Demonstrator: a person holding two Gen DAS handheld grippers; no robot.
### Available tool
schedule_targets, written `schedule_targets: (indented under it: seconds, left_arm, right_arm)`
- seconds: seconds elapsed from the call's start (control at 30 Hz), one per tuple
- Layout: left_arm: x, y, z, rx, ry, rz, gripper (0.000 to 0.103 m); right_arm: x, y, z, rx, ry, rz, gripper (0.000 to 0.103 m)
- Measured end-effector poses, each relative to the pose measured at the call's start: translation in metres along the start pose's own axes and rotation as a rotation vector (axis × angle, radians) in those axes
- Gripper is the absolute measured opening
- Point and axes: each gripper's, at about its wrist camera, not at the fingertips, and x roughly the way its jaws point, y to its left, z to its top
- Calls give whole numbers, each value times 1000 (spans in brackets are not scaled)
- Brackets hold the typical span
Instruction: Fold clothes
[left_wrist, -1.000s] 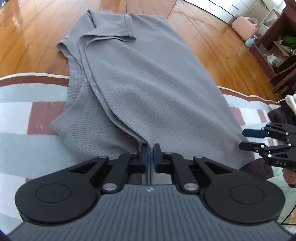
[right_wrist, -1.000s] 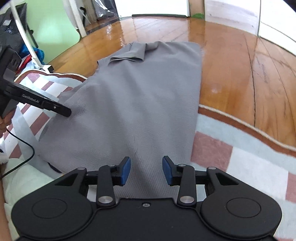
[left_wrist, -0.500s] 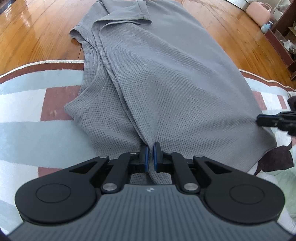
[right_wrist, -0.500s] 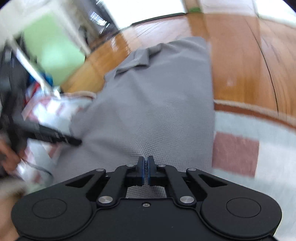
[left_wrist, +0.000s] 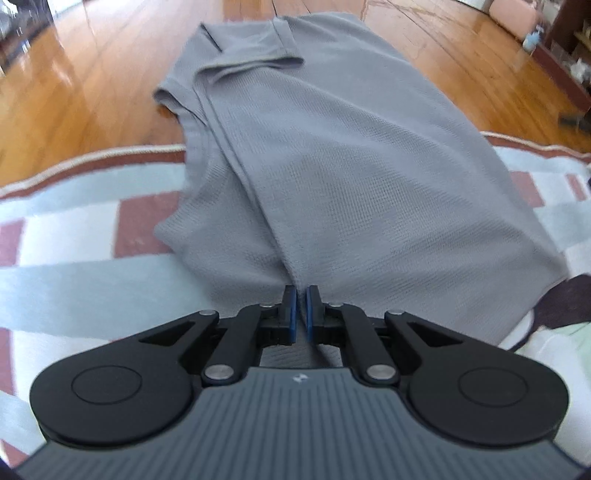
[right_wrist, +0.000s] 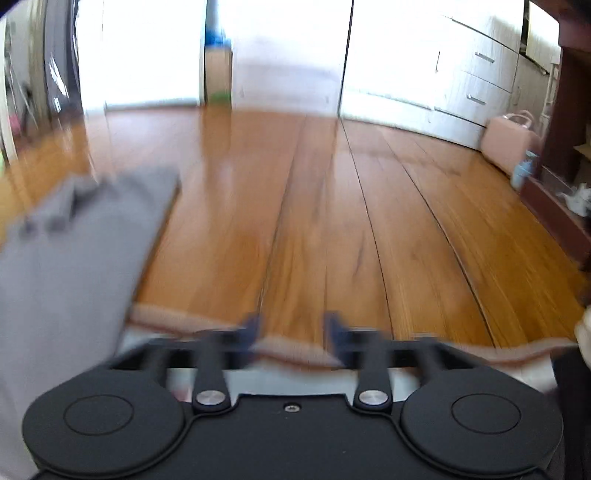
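We see a wooden floor (right_wrist: 332, 221) with long, shiny boards, and on it lies a rug (left_wrist: 74, 266) with pale blue, white and red-brown blocks and a light border. At the far side of the room there are bright windows or doors, white drawers (right_wrist: 476, 77), a pink case (right_wrist: 508, 142) on the floor and a dark shelf unit (right_wrist: 565, 147) at the right edge.

The grey shirt (left_wrist: 332, 177) lies flat, half on the rug and half on the bare floor. One side is folded over the body, so a long fold line runs along it, and a short sleeve (left_wrist: 255, 48) lies folded on top at the far end.

The left gripper (left_wrist: 300, 314) is closed on the near hem of the shirt, with the cloth pinched between its blue pads. The right gripper (right_wrist: 291, 328) is blurred; its jaws are opening and stand wide apart, with nothing between them. It hovers over the border of the rug, beside the right edge of the shirt.

The long axis of the shirt runs away from us, with the hem near and the sleeve end far on the wood.
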Motion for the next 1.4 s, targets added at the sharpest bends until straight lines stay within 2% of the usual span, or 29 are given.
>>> schedule_targets:
  seconds: [0.03,0.07,0.13,0.17,0.2,0.27,0.3,0.33,0.4,0.43,0.5,0.57,0.7,0.87,1.0,1.03,1.1,1.17,1.2,1.23,1.27,1.4]
  left_arm:
    - [0,-1,0,17,2,46,5]
    - [-1,-2,-1,34,4,93,5]
    - [0,1,-2,72,10,233,5]
    - [-2,7,-2,59,8,280,5]
    - [-6,18,0,6,-3,241,5]
    - [-15,39,4,-101,-26,161,8]
    - [-19,47,6,-148,-43,105,8]
    - [-21,50,10,-173,-55,64,12]
    - [-24,43,18,-154,-65,37,23]
    - [-25,40,22,-143,-70,23,30]
    - [-24,26,31,-106,-68,0,34]
    - [-21,15,43,-75,-61,-25,37]
    - [-11,9,73,-36,-87,-20,42]
    - [4,19,114,-19,-155,19,48]
    - [29,30,148,8,-169,54,50]
    - [39,25,158,72,-161,69,50]
    - [59,11,177,223,-143,98,51]
    - [75,-7,193,350,-141,107,58]
    - [82,-10,203,360,-152,109,60]
    - [89,-13,213,368,-162,112,68]
    - [97,-13,223,347,-163,116,75]
    - [130,4,256,249,-125,93,87]
  right_arm:
    - [6,-11,11,38,-1,37,79]
    - [12,-21,22,71,2,63,84]
    - [25,-27,38,102,49,-70,84]
    - [29,-30,44,136,61,-128,84]
    - [29,-41,47,259,66,-57,84]
    - [37,-68,43,550,129,166,82]
    - [40,-67,44,558,169,169,82]
    - [39,-57,48,467,175,115,82]
    - [33,-33,51,263,161,29,83]
    - [31,-29,50,237,171,80,82]
    - [26,-32,40,268,218,274,79]
    - [28,-30,28,284,284,363,78]
    - [33,-8,30,144,304,355,79]
    - [41,39,77,-60,251,413,79]
    - [78,84,127,-169,229,439,79]
    - [90,95,137,-186,235,440,79]
    - [118,107,155,-199,301,397,79]
    - [145,119,172,-213,368,353,79]
    - [155,124,179,-222,400,336,79]
    - [160,129,184,-233,421,331,79]
    - [164,133,188,-244,442,327,79]
    - [175,139,200,-285,479,318,80]
